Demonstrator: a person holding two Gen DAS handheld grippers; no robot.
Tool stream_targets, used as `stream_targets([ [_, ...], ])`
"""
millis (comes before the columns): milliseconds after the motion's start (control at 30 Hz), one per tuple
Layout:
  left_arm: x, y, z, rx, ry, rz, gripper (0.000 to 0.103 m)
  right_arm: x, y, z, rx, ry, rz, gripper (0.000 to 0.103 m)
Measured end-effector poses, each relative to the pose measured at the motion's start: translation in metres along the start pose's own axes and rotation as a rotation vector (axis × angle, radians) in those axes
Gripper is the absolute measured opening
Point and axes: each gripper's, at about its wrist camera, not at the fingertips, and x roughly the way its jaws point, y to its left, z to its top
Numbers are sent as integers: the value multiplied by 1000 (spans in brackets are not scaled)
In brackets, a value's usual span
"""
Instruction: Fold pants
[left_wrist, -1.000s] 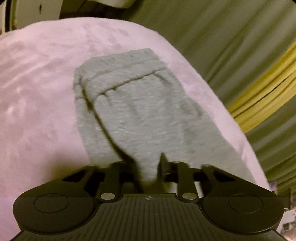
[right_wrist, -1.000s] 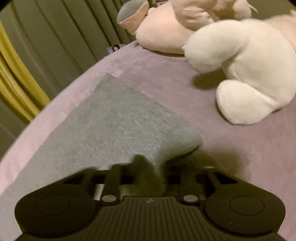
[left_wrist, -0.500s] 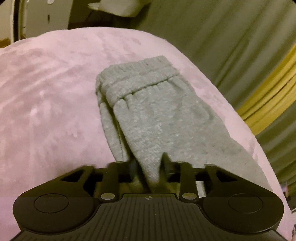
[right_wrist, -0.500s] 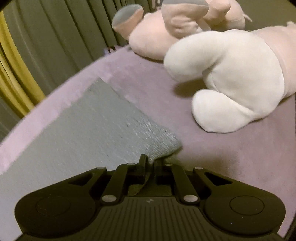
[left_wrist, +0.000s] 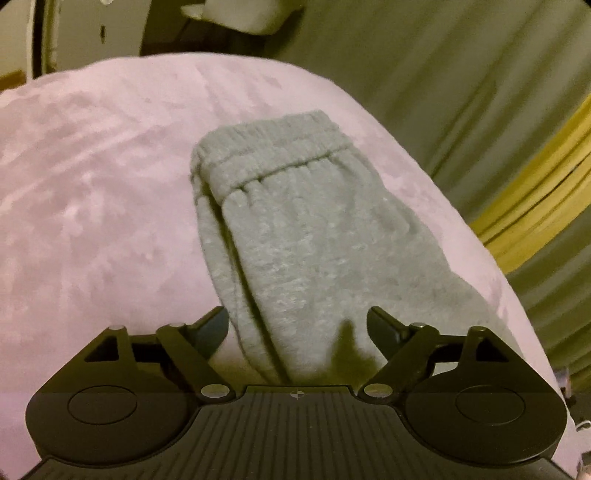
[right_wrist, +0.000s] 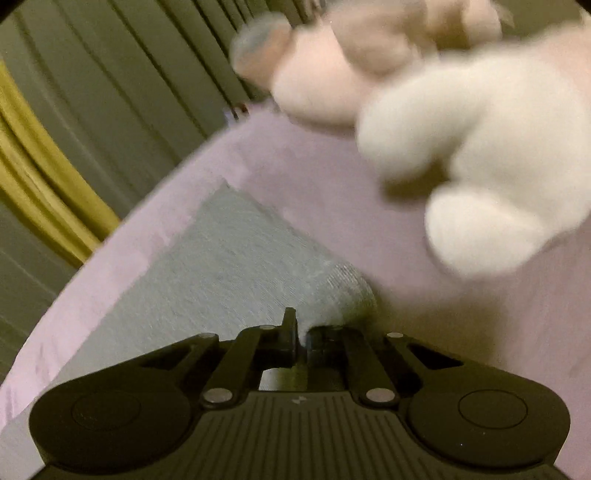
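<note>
Through the left wrist camera I see my left gripper (left_wrist: 297, 325) with its jaws just spread wide, released, the grey pants (left_wrist: 295, 236) lying folded lengthwise on the pink bed cover (left_wrist: 92, 203) between the fingers, untouched. Through the right, my right gripper (right_wrist: 301, 334) is clenched on the pants' cuff, near the white plush toy (right_wrist: 480, 166)

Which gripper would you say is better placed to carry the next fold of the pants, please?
Probably the right gripper: its jaws are shut on a corner of the grey pants. The left gripper has just opened its jaws, and the fabric lies loose between them.
</note>
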Motion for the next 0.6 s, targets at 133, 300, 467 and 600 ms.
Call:
stream_targets([
  [133, -16, 9, 4, -44, -28, -20, 87, -31, -11, -1, 10, -73, 6, 4],
  [300, -29, 5, 7, -48, -43, -47, 88, 6, -25, -27, -89, 64, -149, 3],
  [467, -32, -15, 0, 62, -62, -23, 96, 4, 12, -22, -289, 29, -340, 36],
  [600, -13, -36, -14, 153, -4, -24, 96, -18, 32, -12, -299, -71, -364, 59],
])
